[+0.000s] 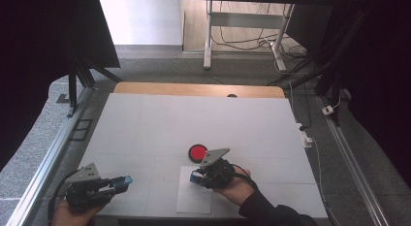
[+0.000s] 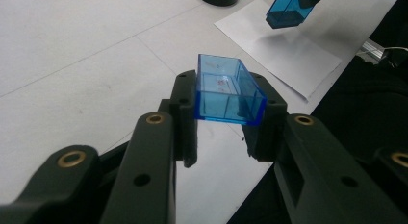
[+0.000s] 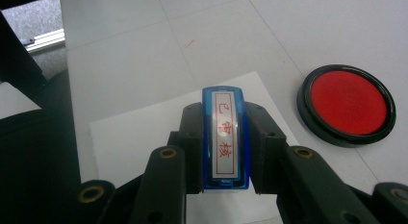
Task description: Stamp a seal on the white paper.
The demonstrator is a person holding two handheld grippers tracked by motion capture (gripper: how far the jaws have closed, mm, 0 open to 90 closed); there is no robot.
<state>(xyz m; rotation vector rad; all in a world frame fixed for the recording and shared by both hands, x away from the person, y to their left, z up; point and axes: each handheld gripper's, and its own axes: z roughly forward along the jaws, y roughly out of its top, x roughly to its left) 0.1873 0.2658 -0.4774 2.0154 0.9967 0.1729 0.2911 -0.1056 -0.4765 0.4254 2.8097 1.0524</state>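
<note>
While your right tongs clamp the blue stamp over the paper, left tongs pinch its cap; light, slick plastic, grip flat sides.

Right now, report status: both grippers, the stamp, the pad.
Left gripper shut on blue cap, table's near left. Right gripper shut on blue stamp, above white paper. Red ink pad just beyond, uncovered. Nothing between.

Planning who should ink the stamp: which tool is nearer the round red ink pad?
Right. The right tool sits just in front of the round red ink pad, over the white paper sheet; the left tool is far off left.
</note>
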